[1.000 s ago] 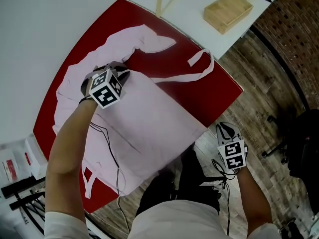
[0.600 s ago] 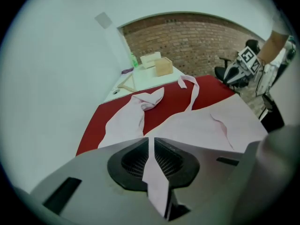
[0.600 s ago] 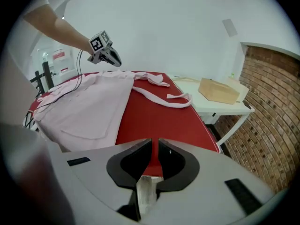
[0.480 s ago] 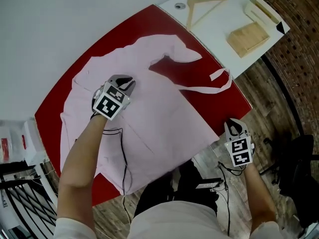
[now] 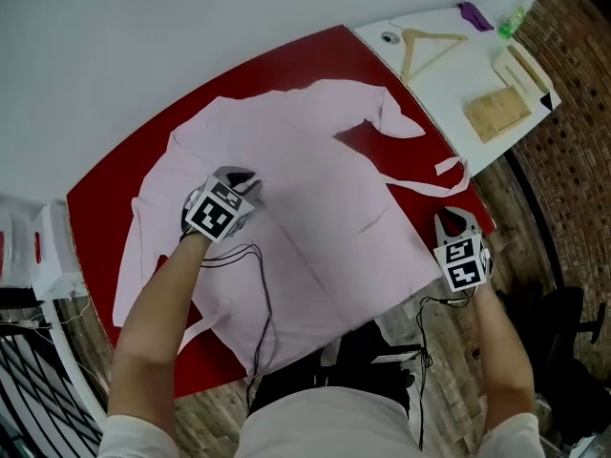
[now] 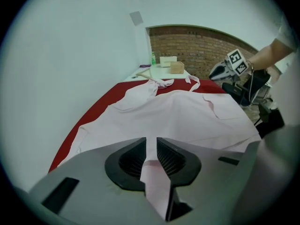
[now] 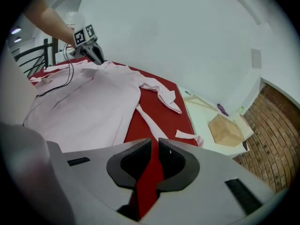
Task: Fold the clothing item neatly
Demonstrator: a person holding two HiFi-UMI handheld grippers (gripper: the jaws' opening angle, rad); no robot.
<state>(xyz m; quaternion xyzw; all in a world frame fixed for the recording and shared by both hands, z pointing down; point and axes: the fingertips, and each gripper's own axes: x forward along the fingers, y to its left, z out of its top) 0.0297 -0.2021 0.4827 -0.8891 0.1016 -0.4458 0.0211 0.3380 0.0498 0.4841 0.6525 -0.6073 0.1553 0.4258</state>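
A pale pink garment (image 5: 315, 208) with long straps (image 5: 449, 175) lies spread flat on the red table (image 5: 95, 218). My left gripper (image 5: 243, 177) hovers over its left-middle part. Its jaws (image 6: 151, 142) have just been opening to a narrow gap; pink cloth (image 6: 178, 111) shows in the gap, but the pads are not pressing it. My right gripper (image 5: 456, 219) is at the table's right corner, beside the garment's edge. It (image 7: 155, 144) is shut with nothing in it, and only red table shows through the slit. Each gripper view shows the other gripper (image 6: 225, 71) (image 7: 91, 53).
A white side table (image 5: 449, 74) adjoins the red table's far right end and carries a wooden hanger (image 5: 430, 44) and a wooden box (image 5: 496, 113). A black chair base sits on the wood floor at lower right. A white wall runs behind the table.
The bunched, folded-over upper part of the garment now lies flat and spread. My left gripper dragged across the cloth. My right gripper rose from below the table edge to its corner.
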